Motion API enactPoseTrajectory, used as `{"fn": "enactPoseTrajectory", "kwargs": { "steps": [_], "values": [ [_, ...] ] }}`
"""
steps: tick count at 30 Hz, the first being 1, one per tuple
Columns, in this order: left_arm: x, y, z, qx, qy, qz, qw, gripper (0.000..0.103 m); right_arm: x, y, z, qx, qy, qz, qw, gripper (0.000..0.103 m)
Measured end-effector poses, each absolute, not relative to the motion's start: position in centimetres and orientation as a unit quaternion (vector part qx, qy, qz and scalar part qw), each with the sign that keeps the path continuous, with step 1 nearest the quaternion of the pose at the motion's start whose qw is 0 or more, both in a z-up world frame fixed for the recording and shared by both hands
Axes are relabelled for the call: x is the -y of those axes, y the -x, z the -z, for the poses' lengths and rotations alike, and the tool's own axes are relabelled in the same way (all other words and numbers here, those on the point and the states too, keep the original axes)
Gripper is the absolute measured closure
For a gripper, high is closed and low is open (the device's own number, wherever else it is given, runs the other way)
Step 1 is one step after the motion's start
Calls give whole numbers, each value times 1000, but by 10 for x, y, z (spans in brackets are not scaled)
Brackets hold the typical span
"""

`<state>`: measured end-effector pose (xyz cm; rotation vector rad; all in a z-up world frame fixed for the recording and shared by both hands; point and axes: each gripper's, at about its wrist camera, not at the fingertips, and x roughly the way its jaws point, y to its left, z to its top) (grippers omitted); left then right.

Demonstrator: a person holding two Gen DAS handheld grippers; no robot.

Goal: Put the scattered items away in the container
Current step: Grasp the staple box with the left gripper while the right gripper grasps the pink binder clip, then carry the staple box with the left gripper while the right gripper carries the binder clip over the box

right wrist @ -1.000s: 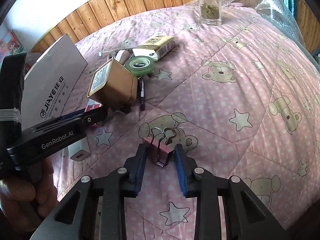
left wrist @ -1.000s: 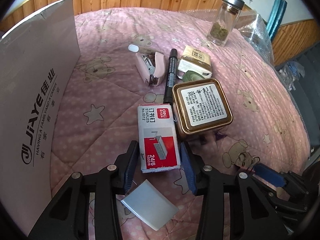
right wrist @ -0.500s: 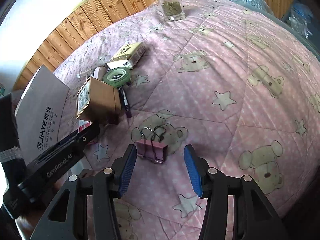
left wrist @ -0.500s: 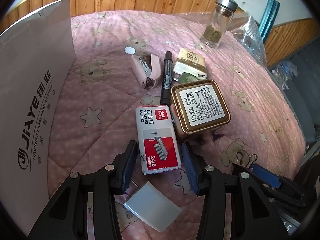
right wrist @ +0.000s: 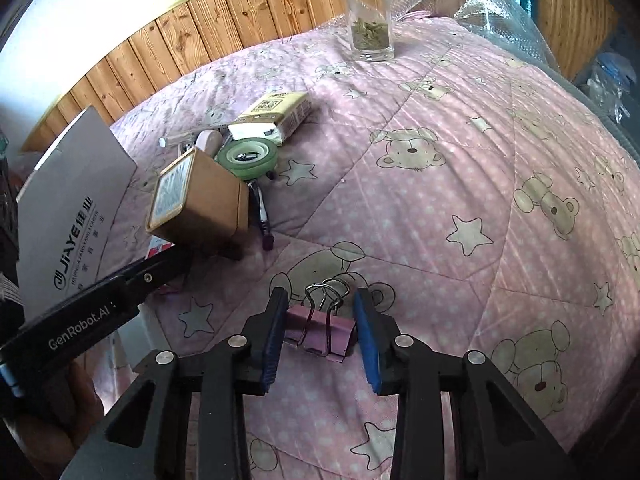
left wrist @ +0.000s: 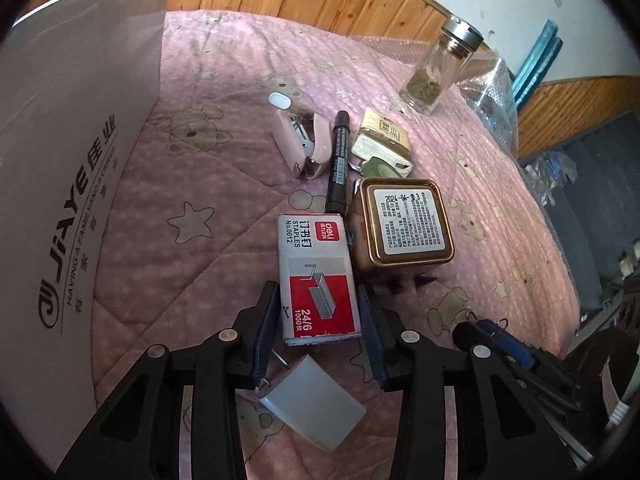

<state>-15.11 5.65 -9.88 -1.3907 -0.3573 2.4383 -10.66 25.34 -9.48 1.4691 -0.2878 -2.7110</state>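
On the pink quilt, the left gripper (left wrist: pixel 318 330) straddled a box of staples (left wrist: pixel 316 274), its jaws just narrowed to the box's long sides — pads close, contact uncertain. The small cardboard box looked light and crushable; its length ran away from the gripper, toward the tin (left wrist: pixel 402 224). The right gripper (right wrist: pixel 320 336), also closing, bracketed a stiff pink binder clip (right wrist: pixel 318 330), handles pointing away — not yet pinched.

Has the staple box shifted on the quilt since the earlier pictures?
No. The staple box lies against the gold tin and below the black marker, as before.
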Motion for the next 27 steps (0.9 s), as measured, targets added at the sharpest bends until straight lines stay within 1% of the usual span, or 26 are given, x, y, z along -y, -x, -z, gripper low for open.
{"fn": "enactPoseTrajectory", "kwargs": {
  "steps": [6, 13, 18, 27],
  "values": [
    [-53, 134, 85, 118, 486, -854, 145, 63, -253, 96, 79, 106, -460, 880, 45, 68],
    [-53, 102, 50, 94, 458, -872, 145, 63, -247, 79, 66, 111, -451, 882, 84, 68],
    [-42, 76, 27, 101, 445, -878, 144, 63, -242, 69, 55, 110, -443, 883, 110, 68],
    [-19, 39, 11, 118, 445, -877, 137, 63, -234, 54, 47, 107, -442, 878, 146, 68]
  ]
}}
